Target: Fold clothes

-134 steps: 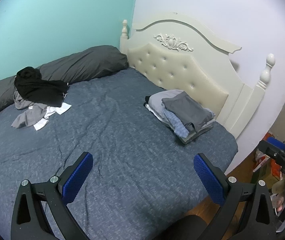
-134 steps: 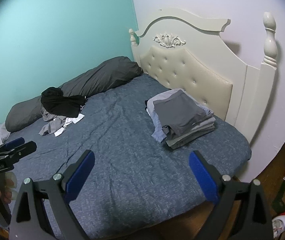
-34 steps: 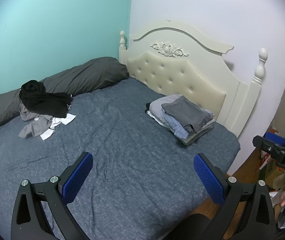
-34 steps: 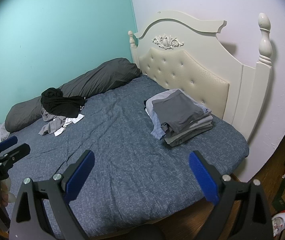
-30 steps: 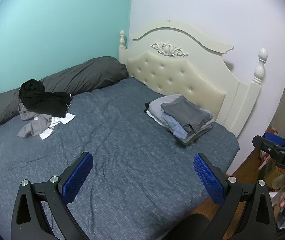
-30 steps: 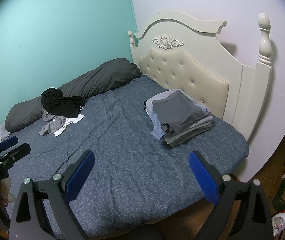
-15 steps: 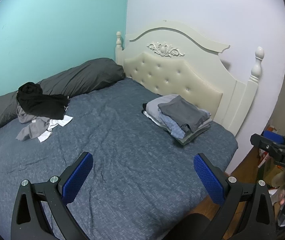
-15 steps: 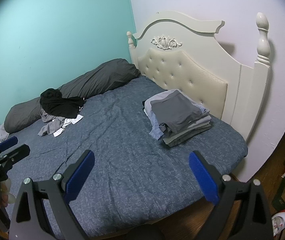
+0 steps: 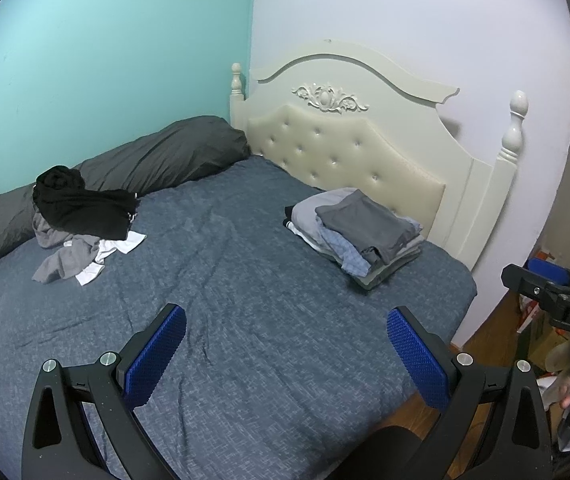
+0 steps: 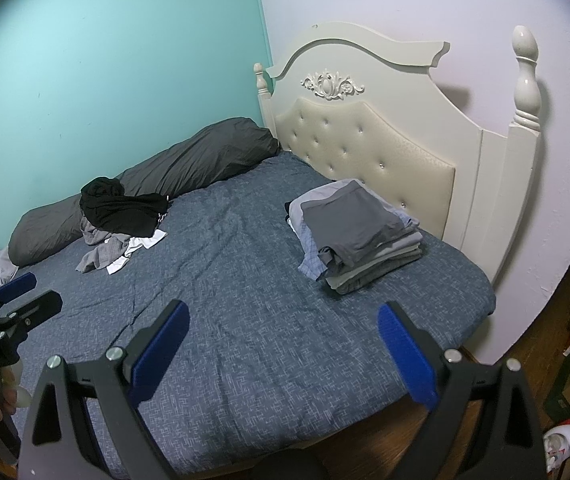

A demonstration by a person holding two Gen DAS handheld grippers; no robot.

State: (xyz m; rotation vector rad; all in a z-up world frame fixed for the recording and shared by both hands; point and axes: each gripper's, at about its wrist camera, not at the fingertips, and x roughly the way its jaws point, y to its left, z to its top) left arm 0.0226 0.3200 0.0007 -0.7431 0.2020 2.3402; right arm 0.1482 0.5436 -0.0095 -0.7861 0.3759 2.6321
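Both grippers hang above the near edge of the blue-grey patterned bedspread [image 9: 245, 300], neither touching cloth. Left gripper [image 9: 285, 356]: blue-padded jaws spread wide, holding nothing. Right gripper [image 10: 283, 350]: same, jaws wide apart and empty. Unfolded heap of black, grey and white garments [image 9: 81, 220] sits far left on the bed, just in front of the long dark grey bolster pillow [image 9: 133, 168] along the teal wall. Neat stack of folded grey and blue clothes [image 9: 361, 232] lies far right, beside the cream tufted headboard [image 9: 345, 148]. Middle of the bed between the two is bare. Key relation: the heap lies forward and left of both claws, well apart from them, and the left gripper looks nearer, so it would likely reach first. The heap's long axis runs roughly along the pillow, black piece on top. Folding of the next item not yet begun, as far as I can judge.
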